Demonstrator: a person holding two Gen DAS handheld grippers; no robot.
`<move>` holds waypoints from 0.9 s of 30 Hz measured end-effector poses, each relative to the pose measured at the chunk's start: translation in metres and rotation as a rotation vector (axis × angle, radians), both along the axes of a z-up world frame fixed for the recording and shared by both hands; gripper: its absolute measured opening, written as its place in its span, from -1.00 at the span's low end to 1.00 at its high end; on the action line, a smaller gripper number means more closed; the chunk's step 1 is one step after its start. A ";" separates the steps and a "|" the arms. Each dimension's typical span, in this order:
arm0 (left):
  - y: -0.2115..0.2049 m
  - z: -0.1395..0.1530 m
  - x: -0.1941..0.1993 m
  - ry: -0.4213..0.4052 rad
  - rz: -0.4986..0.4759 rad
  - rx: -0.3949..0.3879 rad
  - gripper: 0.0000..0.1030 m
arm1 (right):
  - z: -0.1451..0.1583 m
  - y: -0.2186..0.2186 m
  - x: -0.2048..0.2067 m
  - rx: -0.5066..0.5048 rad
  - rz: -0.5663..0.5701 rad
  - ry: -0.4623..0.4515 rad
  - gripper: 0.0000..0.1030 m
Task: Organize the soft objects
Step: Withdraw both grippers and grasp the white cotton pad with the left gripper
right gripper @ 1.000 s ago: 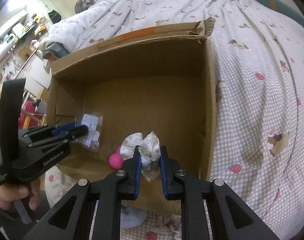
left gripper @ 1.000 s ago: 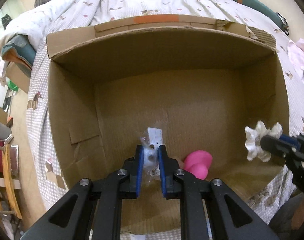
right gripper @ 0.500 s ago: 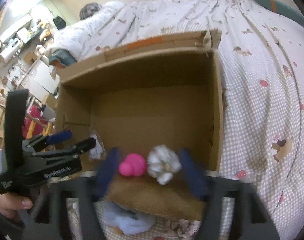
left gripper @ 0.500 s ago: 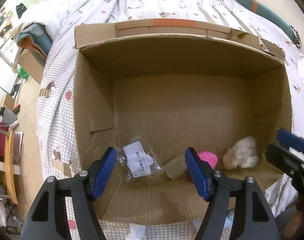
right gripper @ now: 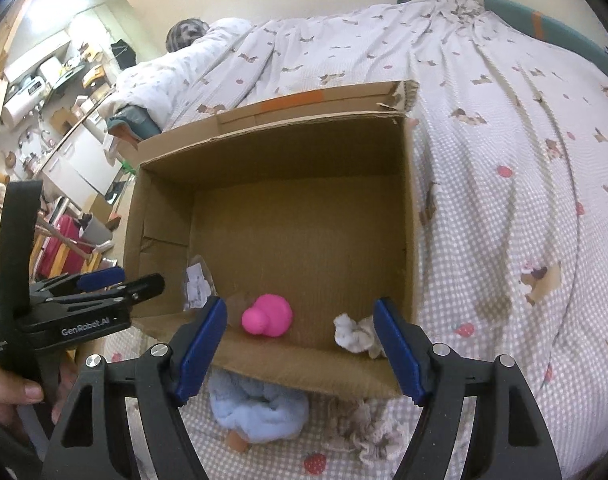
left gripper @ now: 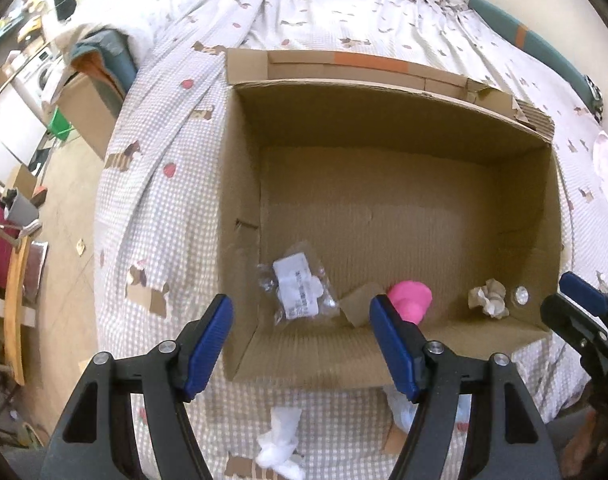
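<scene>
An open cardboard box (left gripper: pixel 383 120) (right gripper: pixel 264 152) stands on the bed. Inside lie a clear plastic packet with white labels (left gripper: pixel 300 292) (right gripper: pixel 196 284), a pink soft toy (left gripper: pixel 409 300) (right gripper: pixel 268 314) and a white fluffy piece (left gripper: pixel 488 302) (right gripper: pixel 353 334). My left gripper (left gripper: pixel 302 344) is open and empty above the box's near left corner. My right gripper (right gripper: pixel 300 344) is open and empty above the near wall; it also shows in the left wrist view (left gripper: pixel 579 312). A light blue soft cloth (right gripper: pixel 260 408), a beige knitted piece (right gripper: pixel 367 428) and a white soft piece (left gripper: pixel 280 440) lie on the bed before the box.
The bed has a checked cover with dog and strawberry prints (right gripper: pixel 503 200). To the left are the floor, a wooden chair (left gripper: pixel 8 300), a red case (right gripper: pixel 60 244) and a smaller cardboard box (left gripper: pixel 88 116). A pink-white cloth (left gripper: pixel 607 160) lies at the right.
Both grippers opened and dropped their loads into the box: the left let go of the plastic packet, the right the white fluffy piece. Both have pulled back towards the near side.
</scene>
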State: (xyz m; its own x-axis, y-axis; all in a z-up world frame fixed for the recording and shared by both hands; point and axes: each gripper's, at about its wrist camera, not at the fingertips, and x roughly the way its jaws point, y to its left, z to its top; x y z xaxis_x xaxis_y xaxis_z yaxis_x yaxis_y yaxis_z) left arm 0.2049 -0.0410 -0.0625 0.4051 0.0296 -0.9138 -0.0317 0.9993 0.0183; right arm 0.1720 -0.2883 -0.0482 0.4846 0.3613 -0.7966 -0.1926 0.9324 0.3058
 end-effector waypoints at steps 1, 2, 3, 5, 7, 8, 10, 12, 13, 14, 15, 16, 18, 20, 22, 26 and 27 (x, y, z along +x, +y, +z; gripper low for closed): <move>0.001 0.003 -0.005 -0.003 0.000 0.002 0.33 | 0.000 -0.002 -0.002 0.007 -0.006 0.005 0.55; 0.003 0.005 -0.008 -0.007 -0.001 0.007 0.33 | -0.001 -0.004 -0.004 0.019 -0.012 0.014 0.55; 0.005 0.008 -0.012 -0.016 -0.002 0.013 0.32 | -0.002 -0.005 -0.005 0.037 -0.022 0.023 0.55; 0.010 0.013 -0.019 -0.027 -0.002 0.017 0.32 | -0.002 -0.010 -0.009 0.064 -0.049 0.029 0.55; 0.015 0.017 -0.025 -0.033 -0.002 0.007 0.33 | -0.002 -0.013 -0.016 0.068 -0.064 0.030 0.55; 0.018 0.018 -0.030 -0.036 -0.004 -0.008 0.33 | -0.003 -0.013 -0.019 0.066 -0.070 0.032 0.55; 0.025 0.020 -0.039 -0.039 0.004 -0.019 0.33 | -0.004 -0.014 -0.025 0.066 -0.076 0.039 0.55; 0.034 0.021 -0.048 -0.046 0.023 -0.031 0.33 | -0.006 -0.013 -0.033 0.059 -0.078 0.043 0.55; 0.036 0.021 -0.051 -0.049 0.027 -0.037 0.33 | -0.007 -0.012 -0.038 0.053 -0.079 0.045 0.55; 0.040 0.021 -0.057 -0.055 0.034 -0.041 0.33 | -0.008 -0.012 -0.042 0.047 -0.079 0.049 0.55; 0.043 0.021 -0.061 -0.057 0.038 -0.038 0.33 | -0.010 -0.012 -0.047 0.041 -0.077 0.054 0.55; 0.045 0.019 -0.065 -0.055 0.041 -0.034 0.32 | -0.011 -0.011 -0.051 0.035 -0.075 0.057 0.55; 0.051 0.017 -0.075 -0.051 0.040 -0.041 0.32 | -0.010 -0.011 -0.059 0.022 -0.072 0.054 0.55; 0.052 0.016 -0.082 -0.051 0.034 -0.047 0.33 | -0.009 -0.010 -0.066 0.012 -0.075 0.050 0.55; 0.053 0.016 -0.088 -0.057 0.023 -0.044 0.33 | -0.009 -0.011 -0.071 0.008 -0.078 0.049 0.55; 0.056 0.014 -0.098 -0.072 0.010 -0.079 0.33 | -0.008 -0.010 -0.080 -0.005 -0.081 0.034 0.55; 0.058 0.013 -0.099 -0.068 0.011 -0.103 0.33 | -0.007 -0.010 -0.081 -0.004 -0.079 0.030 0.55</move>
